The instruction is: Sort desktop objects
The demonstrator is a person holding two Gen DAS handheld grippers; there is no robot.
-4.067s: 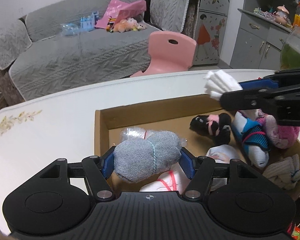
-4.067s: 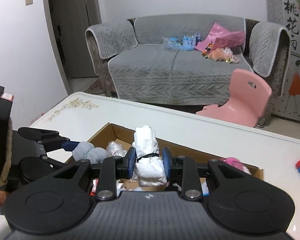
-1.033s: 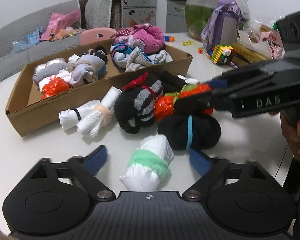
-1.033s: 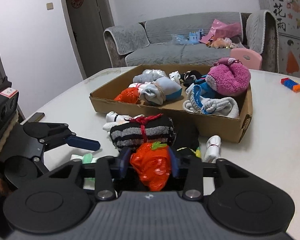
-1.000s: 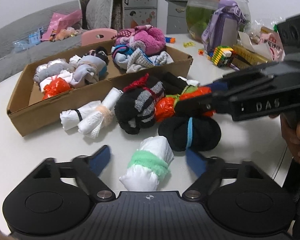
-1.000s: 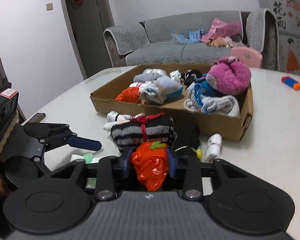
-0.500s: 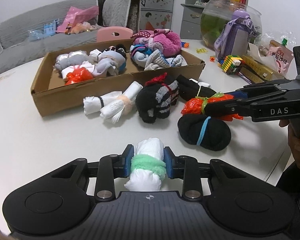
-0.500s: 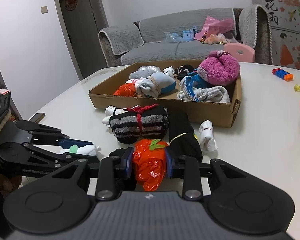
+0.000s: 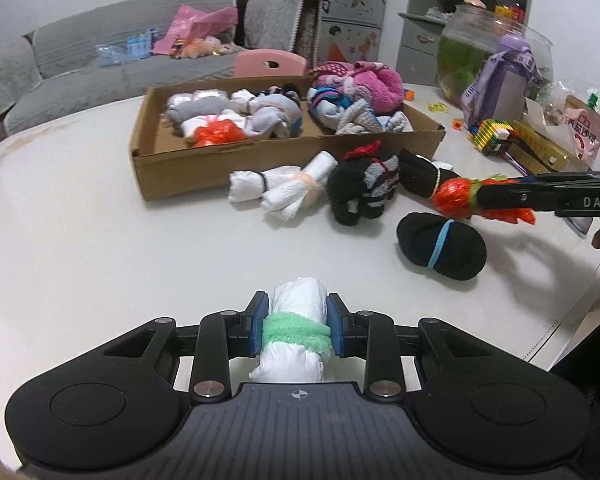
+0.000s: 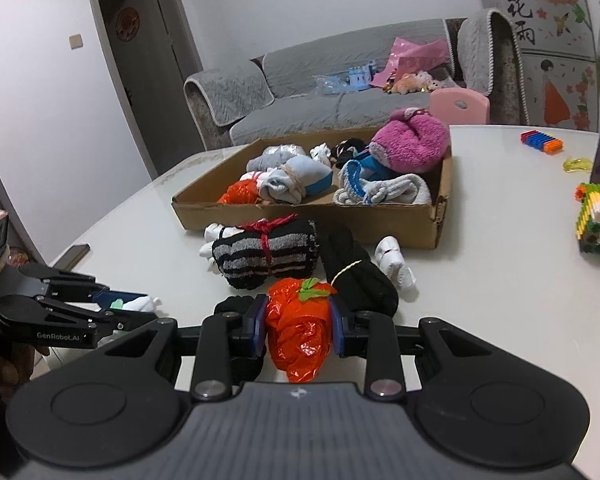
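Right wrist view: "GenRobot.AI" left gripper (image 10: pixel 134 304) clamping white roll (image 10: pixel 140 303); "DAS" right gripper (image 10: pixel 298 330) clamping orange bundle (image 10: pixel 298 328).

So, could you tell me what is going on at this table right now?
A person is sorting rolled sock bundles with a hand-held gripper in each hand. The left hand-held gripper is shut on a white rolled bundle with a green band, and the right hand-held gripper is shut on an orange plastic-wrapped bundle with a green tie. The shallow brown cardboard box already holds several bundles, while a black-and-grey striped bundle and a few others lie on the white table.
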